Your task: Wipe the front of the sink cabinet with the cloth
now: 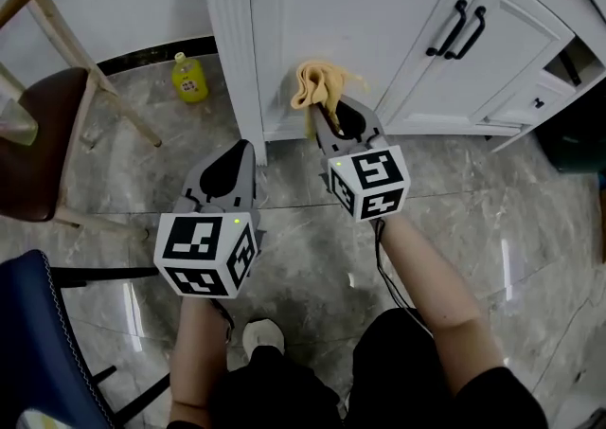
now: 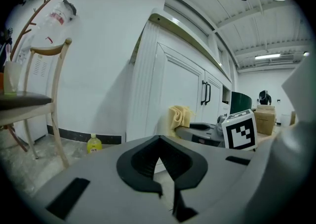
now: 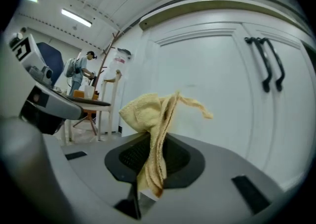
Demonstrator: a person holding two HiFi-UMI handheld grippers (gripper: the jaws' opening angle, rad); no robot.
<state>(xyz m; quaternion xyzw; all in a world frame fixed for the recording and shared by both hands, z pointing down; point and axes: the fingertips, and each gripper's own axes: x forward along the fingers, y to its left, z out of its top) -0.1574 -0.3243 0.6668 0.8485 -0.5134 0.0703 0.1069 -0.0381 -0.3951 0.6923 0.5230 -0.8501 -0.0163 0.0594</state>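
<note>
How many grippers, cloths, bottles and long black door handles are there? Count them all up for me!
Hand-held grippers: 2 (left hand-held gripper, right hand-held gripper)
Yellow cloth: 1
Yellow bottle: 1
Long black door handles: 2
Total: 6

No words or numbers legible. You see only square markers on the left cube and right cube; the bottle label and the bag print are too small to read.
</note>
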